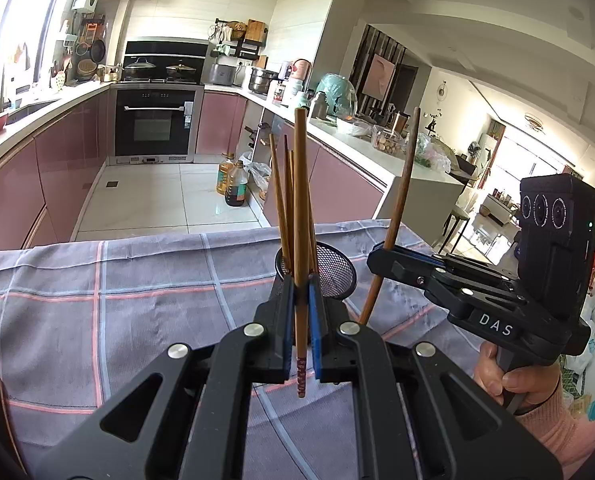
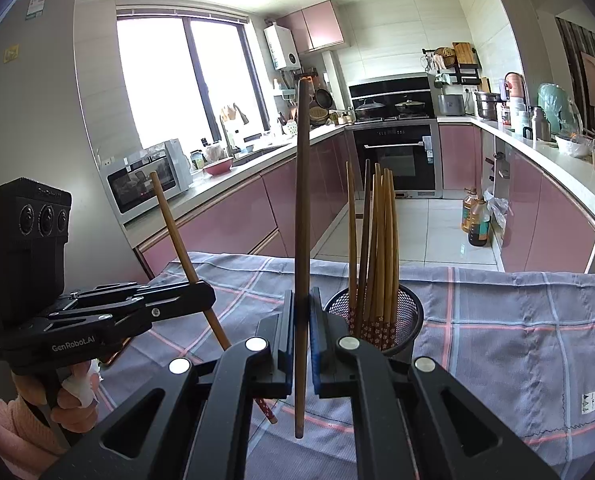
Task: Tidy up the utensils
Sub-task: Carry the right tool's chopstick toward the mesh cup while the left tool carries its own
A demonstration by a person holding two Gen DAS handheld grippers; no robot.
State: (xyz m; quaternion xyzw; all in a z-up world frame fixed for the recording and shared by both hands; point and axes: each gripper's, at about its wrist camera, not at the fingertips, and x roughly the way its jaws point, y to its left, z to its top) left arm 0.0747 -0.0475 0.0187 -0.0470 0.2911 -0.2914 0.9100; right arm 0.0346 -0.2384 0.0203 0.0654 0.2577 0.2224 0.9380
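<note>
Over checked cloth, both grippers tilt slightly downward, seemingly, each clamping one upright chopstick.

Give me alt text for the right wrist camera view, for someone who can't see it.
The right gripper is shut on a dark wooden chopstick held nearly upright above a plaid tablecloth. Just right of it, a black mesh holder holds a bundle of chopsticks; at left, the left gripper grips a lighter chopstick, tilted.
</note>
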